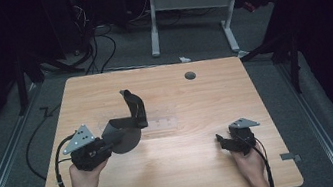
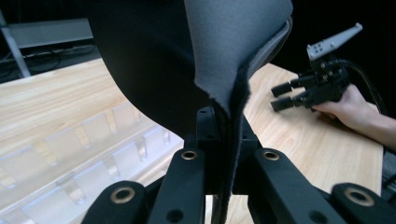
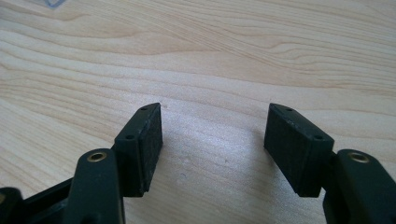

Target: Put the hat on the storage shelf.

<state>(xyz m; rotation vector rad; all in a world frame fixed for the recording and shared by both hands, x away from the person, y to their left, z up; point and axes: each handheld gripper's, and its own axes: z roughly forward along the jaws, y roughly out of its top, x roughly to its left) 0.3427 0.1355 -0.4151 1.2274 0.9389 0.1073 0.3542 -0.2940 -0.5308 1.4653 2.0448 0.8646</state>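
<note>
A dark fabric piece, grey on one face and black on the other, is held up above the left half of the wooden table. My left gripper is shut on its lower edge. In the left gripper view the grey and black fabric rises out of the pinched jaws of that left gripper. My right gripper rests low over the table at the front right, open with nothing in it. The right gripper view has its jaws wide apart over bare wood. The right gripper also appears across the table.
A clear plastic tray with compartments lies flat mid-table, just behind the fabric; it appears again as the clear tray. A round cable hole sits near the far edge. A white-legged desk and floor cables stand beyond.
</note>
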